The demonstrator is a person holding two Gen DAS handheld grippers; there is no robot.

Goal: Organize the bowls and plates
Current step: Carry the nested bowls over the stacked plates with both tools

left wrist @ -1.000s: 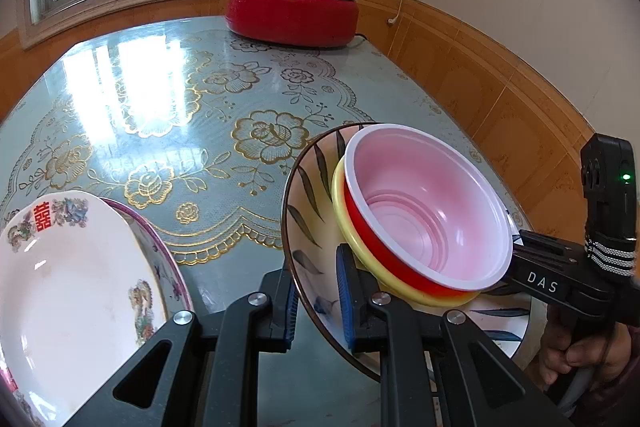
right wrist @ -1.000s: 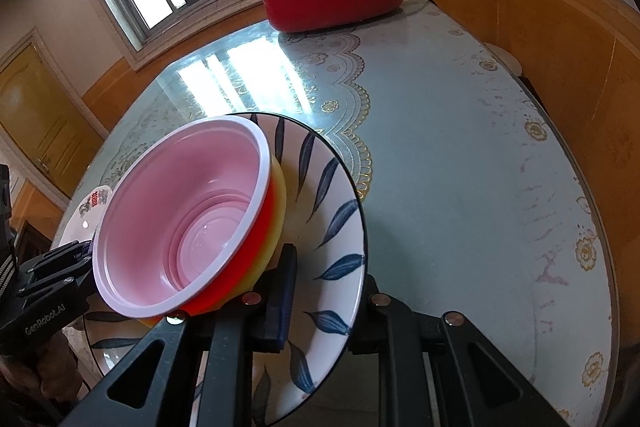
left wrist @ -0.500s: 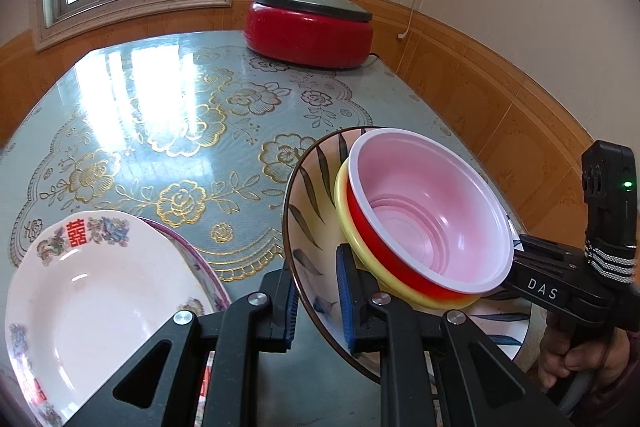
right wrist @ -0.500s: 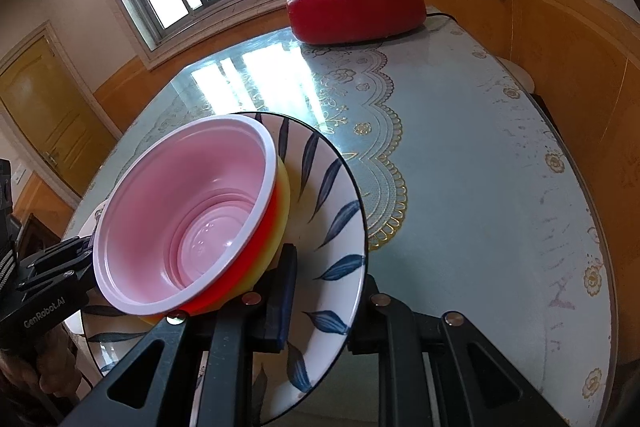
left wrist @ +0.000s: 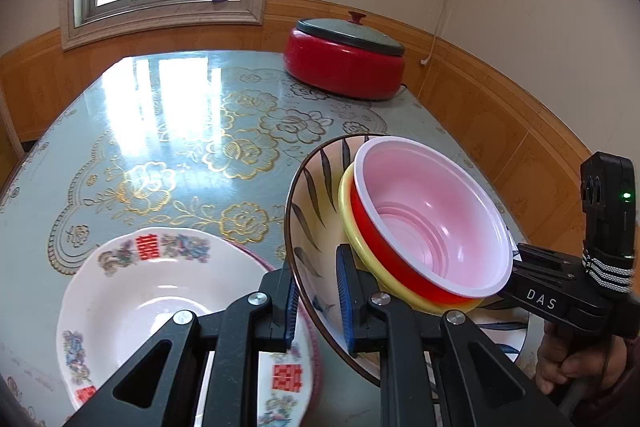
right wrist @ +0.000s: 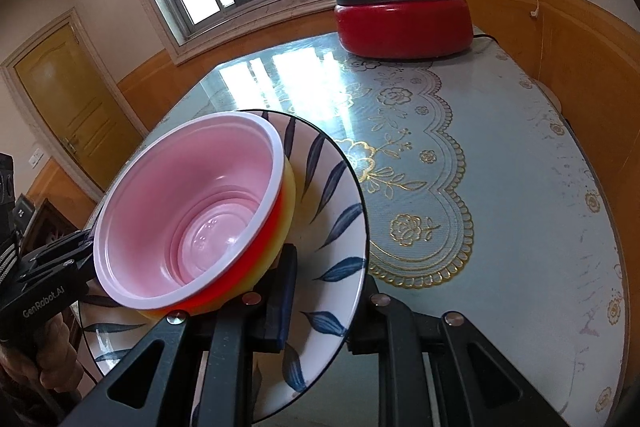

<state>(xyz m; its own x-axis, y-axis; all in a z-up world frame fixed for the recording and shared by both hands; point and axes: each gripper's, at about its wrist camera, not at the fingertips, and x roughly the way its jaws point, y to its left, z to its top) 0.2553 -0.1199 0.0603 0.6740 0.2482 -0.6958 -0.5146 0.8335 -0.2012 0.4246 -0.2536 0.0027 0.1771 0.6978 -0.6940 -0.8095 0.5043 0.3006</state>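
Left gripper [left wrist: 318,301]: black angular arms, silver screw heads, blue-edged pads. Right gripper [right wrist: 322,297]: same black build, silver screws. "DAS" printed white on one body, "GenRobot.AI" on other. Green light lit; black-and-white striped band wrapped around handle.

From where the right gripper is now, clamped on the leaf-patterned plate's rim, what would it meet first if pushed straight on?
Apart from the leaf plate that the right gripper holds, probably the bare tablecloth. The red pot sits farther off; depth is uncertain.
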